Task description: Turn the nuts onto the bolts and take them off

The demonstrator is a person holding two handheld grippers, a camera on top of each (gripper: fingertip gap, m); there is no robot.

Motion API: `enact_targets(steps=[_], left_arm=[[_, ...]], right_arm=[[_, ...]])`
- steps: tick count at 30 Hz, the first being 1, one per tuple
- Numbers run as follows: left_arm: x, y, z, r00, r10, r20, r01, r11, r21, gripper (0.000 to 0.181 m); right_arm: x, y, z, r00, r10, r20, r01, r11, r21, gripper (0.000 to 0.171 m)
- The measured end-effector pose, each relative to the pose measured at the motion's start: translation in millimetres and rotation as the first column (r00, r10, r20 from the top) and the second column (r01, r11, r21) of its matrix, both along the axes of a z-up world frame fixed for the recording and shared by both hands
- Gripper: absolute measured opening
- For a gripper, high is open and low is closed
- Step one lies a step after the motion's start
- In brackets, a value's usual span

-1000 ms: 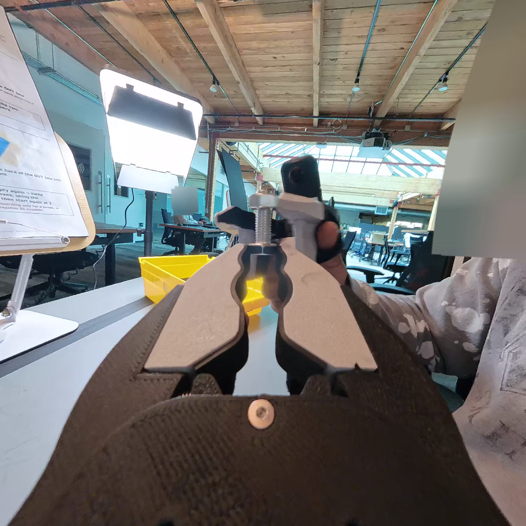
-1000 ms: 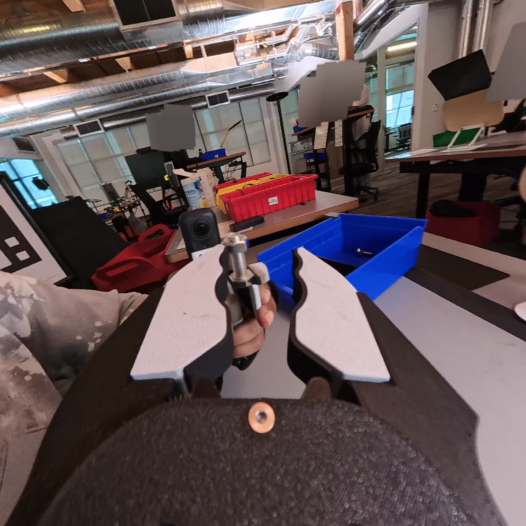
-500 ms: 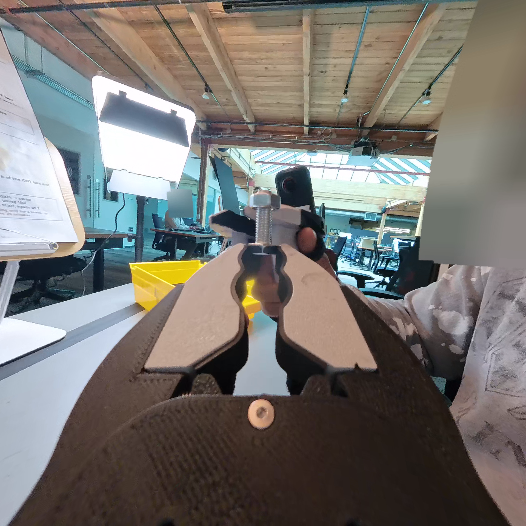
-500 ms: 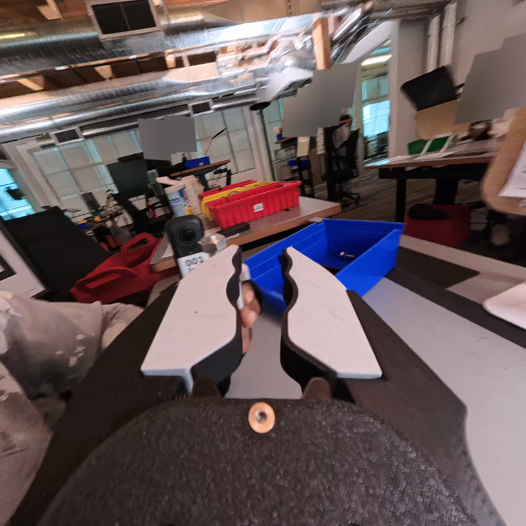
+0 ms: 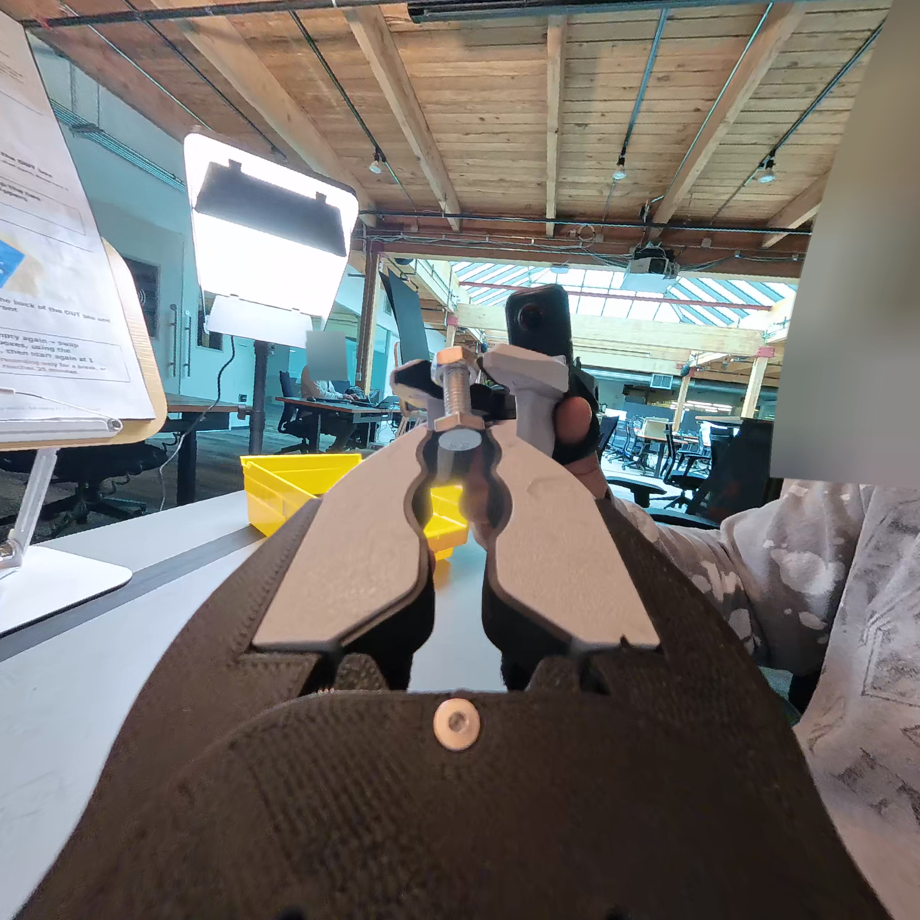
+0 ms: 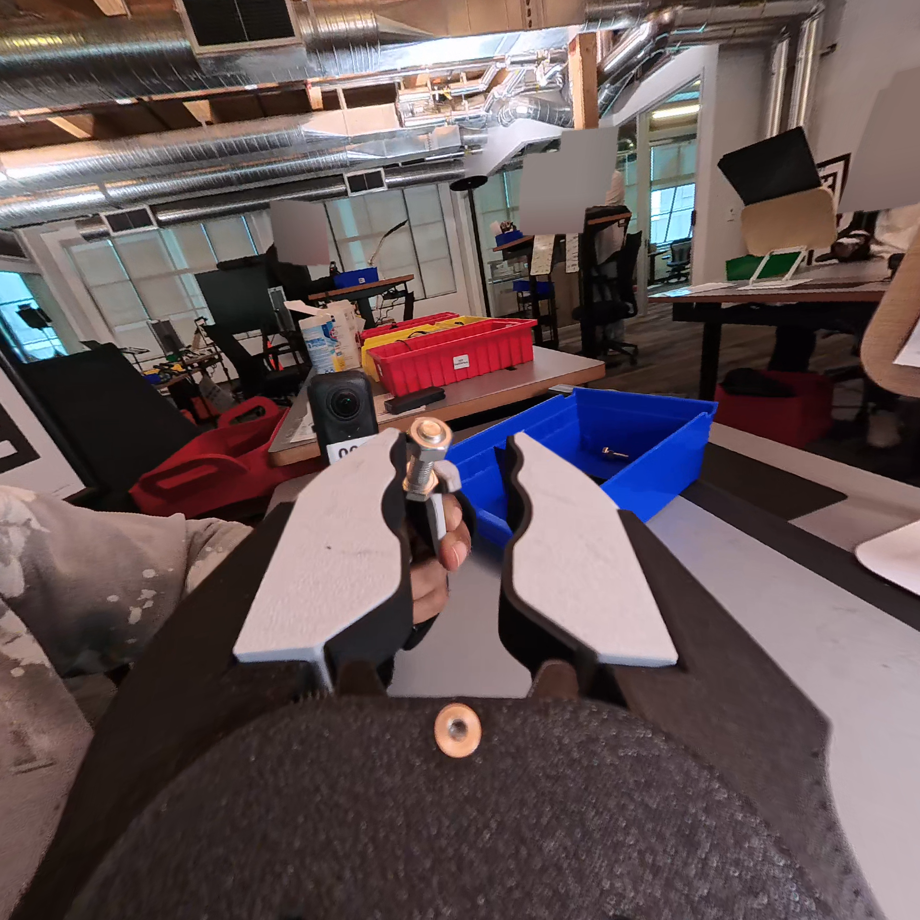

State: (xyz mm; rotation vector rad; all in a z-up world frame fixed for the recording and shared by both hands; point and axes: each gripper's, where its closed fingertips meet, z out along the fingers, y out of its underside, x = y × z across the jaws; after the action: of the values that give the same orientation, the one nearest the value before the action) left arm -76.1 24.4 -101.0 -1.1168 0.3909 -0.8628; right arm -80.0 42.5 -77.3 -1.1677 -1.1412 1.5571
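Bolt (image 5: 457, 398) stands upright, head clamped in the left gripper (image 5: 455, 450). Right gripper (image 6: 453, 460) sits spread around the nut (image 5: 452, 359) at the top, not gripping. Advice: close squarely on the flats before turning, keeping the shank plumb.

The bolt (image 5: 455, 398) is bright threaded metal, the left tongs (image 5: 458, 448) have matt grainy grey plastic pads on ribbed black plastic, the yellow bin (image 5: 293, 478) is glossy plastic, and the worktop (image 5: 149, 537) is smooth grey.
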Motion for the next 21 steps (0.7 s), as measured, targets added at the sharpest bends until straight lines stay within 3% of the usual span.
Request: enact_targets(steps=[6,13,17,21], left_arm=[[0.0,-3.8,4.1,1.000,-0.021,0.019,0.021,1.000,0.015,0.018],[8.1,-2.6,-3.4,0.998,-0.058,-0.006,0.058,0.998,-0.010,0.018],[19.7,4.0,-21.2,0.989,-0.105,-0.105,0.094,0.990,-0.102,0.018],[31.7,10.6,-41.6,0.977,-0.153,-0.147,0.120,0.970,-0.213,0.018]], right_arm=[[1.3,-5.4,2.7,0.999,0.047,-0.019,-0.047,0.998,-0.032,0.034],[2.5,-16.5,2.4,0.991,0.128,-0.029,-0.129,0.991,-0.035,0.018],[3.2,-16.4,-8.3,0.990,0.117,0.081,-0.126,0.986,0.113,0.017],[8.3,-19.0,-30.4,0.963,0.100,0.252,-0.180,0.930,0.320,0.017]])
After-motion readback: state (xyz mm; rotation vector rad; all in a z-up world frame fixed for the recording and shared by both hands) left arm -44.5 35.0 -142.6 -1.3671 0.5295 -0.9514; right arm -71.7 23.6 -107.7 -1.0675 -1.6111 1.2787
